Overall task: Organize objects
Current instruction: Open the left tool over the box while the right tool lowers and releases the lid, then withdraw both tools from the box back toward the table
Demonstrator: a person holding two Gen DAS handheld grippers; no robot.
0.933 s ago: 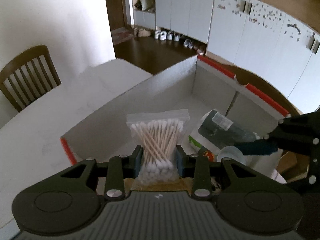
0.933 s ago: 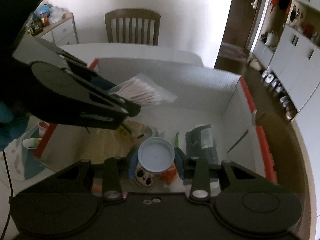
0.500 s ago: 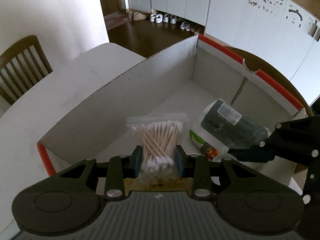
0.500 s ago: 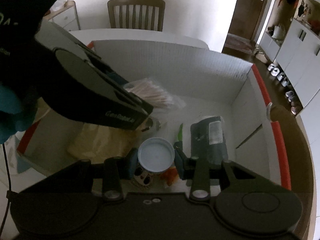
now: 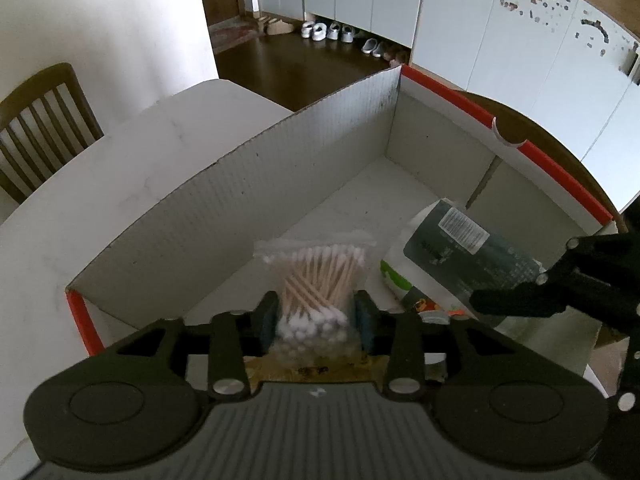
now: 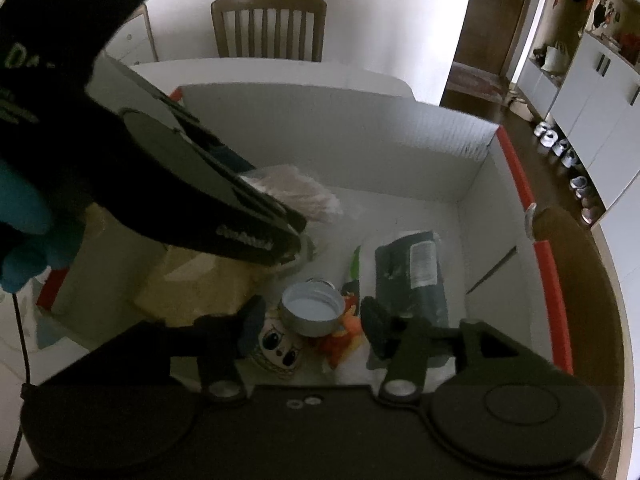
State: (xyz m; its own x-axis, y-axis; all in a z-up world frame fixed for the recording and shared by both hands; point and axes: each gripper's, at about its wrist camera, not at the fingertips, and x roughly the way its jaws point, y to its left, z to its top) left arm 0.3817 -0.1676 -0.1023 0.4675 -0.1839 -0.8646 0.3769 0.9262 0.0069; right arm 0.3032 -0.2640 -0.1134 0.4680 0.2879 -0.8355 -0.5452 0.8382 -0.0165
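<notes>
Both tools are letting go over the big white cardboard box with red edges [image 5: 328, 168], so this step is dropping things in gently. The left gripper [image 5: 316, 316] has the clear plastic bag of cotton swabs [image 5: 316, 280] between its two fingers, and its jaws are opening; the bag sits low in the box, near the long wall, and the pads look just off its sides. The right gripper [image 6: 312, 320] is opening too, and the small round jar with the pale blue-white lid and a cartoon face [image 6: 308, 312] now sits free between its fingers, beside the dark green packet with a white label [image 6: 412, 276] on the box floor. To do this well, I think each tool should open all the way first, then lift straight up. That way the pads do not drag the bag or tip the jar. The two tools are close together, so they could bump; lifting one at a time seems safer.
</notes>
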